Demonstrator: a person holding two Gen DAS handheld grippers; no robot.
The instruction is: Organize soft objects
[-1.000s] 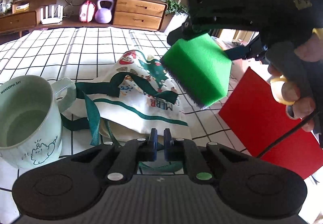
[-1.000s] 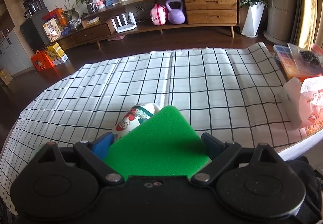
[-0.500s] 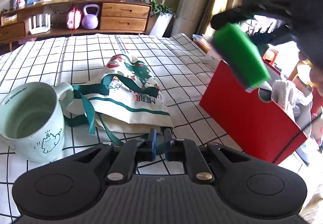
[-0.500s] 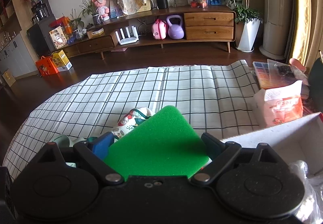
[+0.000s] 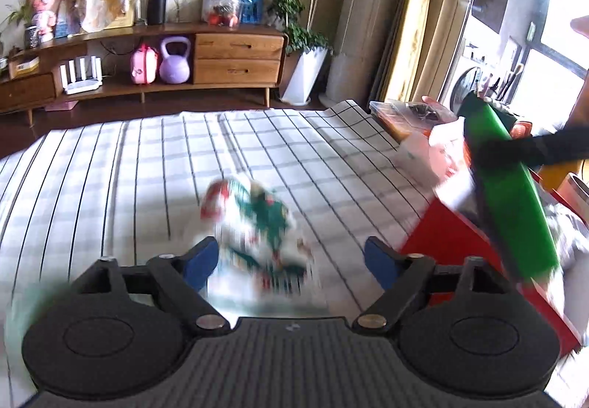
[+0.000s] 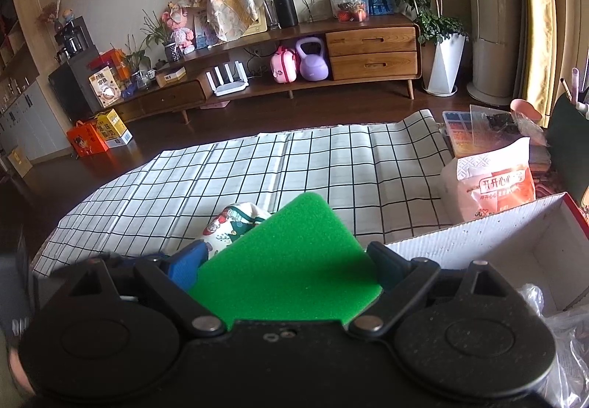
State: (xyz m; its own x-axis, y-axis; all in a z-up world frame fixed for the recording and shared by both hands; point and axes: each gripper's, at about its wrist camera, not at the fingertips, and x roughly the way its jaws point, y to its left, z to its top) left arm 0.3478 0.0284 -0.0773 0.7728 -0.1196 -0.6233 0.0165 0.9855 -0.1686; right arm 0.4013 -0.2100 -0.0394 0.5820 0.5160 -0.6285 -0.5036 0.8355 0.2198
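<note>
The left gripper [image 5: 291, 260] has its jaws opening, the blue-padded fingertips [image 5: 200, 262] standing wide apart with nothing pressed between them. Seen through the gap, blurred, a white cloth bag printed with red and green Christmas figures [image 5: 257, 224] lies on the white tablecloth with a black grid [image 5: 129, 168]; whether the bag touches either pad cannot be told from the blur.

The right gripper [image 6: 291, 260] is clenched on a flat green foam sponge [image 6: 291, 257], whose pointed corner juts forward past the fingertips. In the left wrist view the same sponge [image 5: 511, 194] shows edge-on, with a dark underside, tilted above the red cardboard box [image 5: 460, 242] at the right side of the table. In the right wrist view the box's white corrugated inner wall [image 6: 478, 235] lies just to the right of the gripper, and crumpled clear plastic [image 6: 567, 319] shows at the lower right.

Beyond the box stands a white and orange printed packet [image 6: 489, 183], and behind it a clear plastic case with small compartments [image 6: 467, 124]. The Christmas bag [image 6: 232, 220] peeks out just left of the sponge's corner.

Across the dark floor runs a long wooden sideboard [image 6: 371, 51] holding a lilac kettlebell [image 6: 313, 60], a pink case [image 6: 283, 63] and a white router [image 6: 228, 78]. A potted plant in a white planter [image 6: 445, 58] stands at its right end.
</note>
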